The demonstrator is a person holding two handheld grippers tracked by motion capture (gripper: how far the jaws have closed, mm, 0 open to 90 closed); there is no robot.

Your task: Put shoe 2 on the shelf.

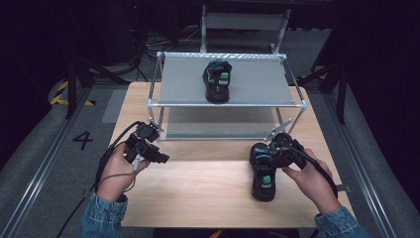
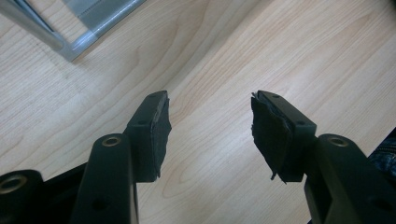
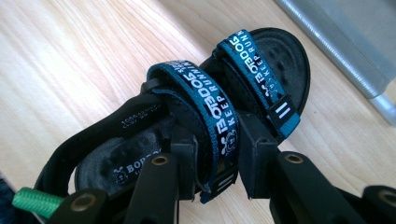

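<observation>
A black sandal point(image 1: 263, 182) with blue straps lies on the wooden table point(image 1: 198, 193) at the right, with its toe toward the rack. My right gripper point(image 1: 270, 154) is over its front part. In the right gripper view the sandal point(image 3: 280, 51) lies under my right gripper point(image 3: 217, 154), whose jaws pinch the nearer blue strap point(image 3: 205, 93) from both sides. A matching sandal point(image 1: 217, 80) stands on the rack's top shelf point(image 1: 257, 82). My left gripper point(image 1: 161, 157) is held above the table's left side, open with bare wood between its pads point(image 2: 210, 126).
The metal rack point(image 1: 228, 104) with two grey fabric shelves takes up the table's far half; its lower shelf point(image 1: 218, 124) is bare. A corner of the rack frame point(image 2: 70, 44) lies just ahead of my left gripper. Dark floor surrounds the table.
</observation>
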